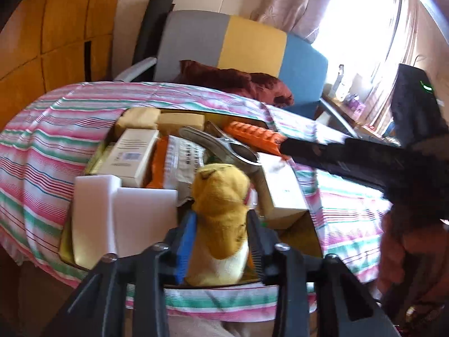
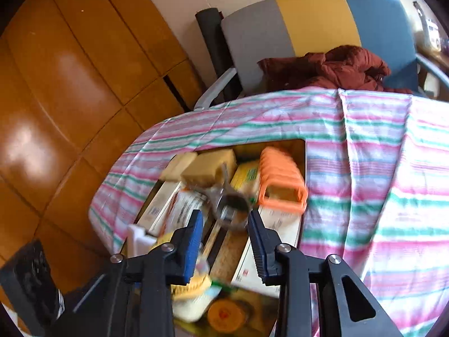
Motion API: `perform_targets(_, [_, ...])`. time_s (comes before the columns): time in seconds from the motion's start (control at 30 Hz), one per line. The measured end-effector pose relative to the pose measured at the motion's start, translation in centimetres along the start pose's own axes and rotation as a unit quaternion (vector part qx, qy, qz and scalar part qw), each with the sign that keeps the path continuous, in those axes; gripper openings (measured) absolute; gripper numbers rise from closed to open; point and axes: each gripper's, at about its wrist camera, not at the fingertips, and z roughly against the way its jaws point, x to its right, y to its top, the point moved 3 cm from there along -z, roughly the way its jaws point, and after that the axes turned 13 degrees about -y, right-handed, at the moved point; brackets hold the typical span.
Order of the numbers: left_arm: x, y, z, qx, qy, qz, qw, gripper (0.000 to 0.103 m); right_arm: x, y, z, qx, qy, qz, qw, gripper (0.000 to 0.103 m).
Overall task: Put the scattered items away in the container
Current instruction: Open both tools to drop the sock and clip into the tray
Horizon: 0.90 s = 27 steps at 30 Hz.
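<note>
My left gripper (image 1: 220,221) is shut on a yellow and white plush toy (image 1: 221,210), held just above the near end of the gold tin container (image 1: 306,230). The tin lies on a striped cloth and is packed with boxes, white foam blocks (image 1: 112,213), tan sponges (image 1: 157,119), a metal clamp (image 1: 224,147) and an orange ribbed piece (image 1: 252,134). My right gripper (image 2: 224,221) is open and empty above the same tin (image 2: 301,146), over the clamp (image 2: 230,205). The plush toy (image 2: 193,292) shows blurred below its fingers. The right gripper's black arm (image 1: 350,157) crosses the left wrist view.
The striped cloth (image 2: 364,168) covers a table with free cloth to the right of the tin. A grey, yellow and blue chair (image 1: 238,45) with a dark red cloth (image 2: 336,67) stands behind. Orange tiled floor (image 2: 70,84) lies to the left. A cluttered shelf (image 1: 353,101) is by the window.
</note>
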Motion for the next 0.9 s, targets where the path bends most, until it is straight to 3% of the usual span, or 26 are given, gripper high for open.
perform_targets(0.1, [-0.5,0.4,-1.8,-0.017,0.005,-0.011,0.9998,0.023,-0.8,-1.5,0.1,-0.019,0.016,0.022,0.999,0.023])
perform_targets(0.27, [-0.5,1.1,-4.7,-0.040,0.027,-0.033,0.9983,0.024,-1.1,-2.9,0.1,-0.011,-0.017,0.046,0.999,0.023])
perform_targets(0.33, [0.0,1.0,-4.3,-0.039,0.012,-0.036,0.9985,0.024,-0.7,-3.0,0.1,-0.014,-0.018,0.038,0.999,0.023])
perform_targets(0.43, [0.1,0.5,-1.5,-0.003,-0.025,-0.022,0.9994,0.028,-0.1,-3.1,0.8,-0.009,-0.010,0.026,1.000,0.025])
perform_targets(0.5, [-0.1,0.0,0.1,0.018,-0.010,-0.016,0.9997,0.034,-0.2,-3.1,0.9,-0.009,0.000,0.026,1.000,0.025])
perform_targets(0.63, [-1.5,-0.4,2.2,0.042,0.024,0.021,0.9986,0.034,-2.0,-3.2,-0.1,-0.021,0.021,0.056,0.998,0.025])
perform_targets(0.77, [-2.6,-0.6,3.1,0.053,0.042,0.058,0.9960,0.034,-4.1,-3.8,-3.3,-0.062,0.013,0.086,0.994,0.020])
perform_targets(0.9, [-2.9,-0.3,3.8,0.054,0.111,0.057,0.9907,0.034,-6.1,-4.2,-5.0,-0.079,0.042,0.109,0.990,0.020])
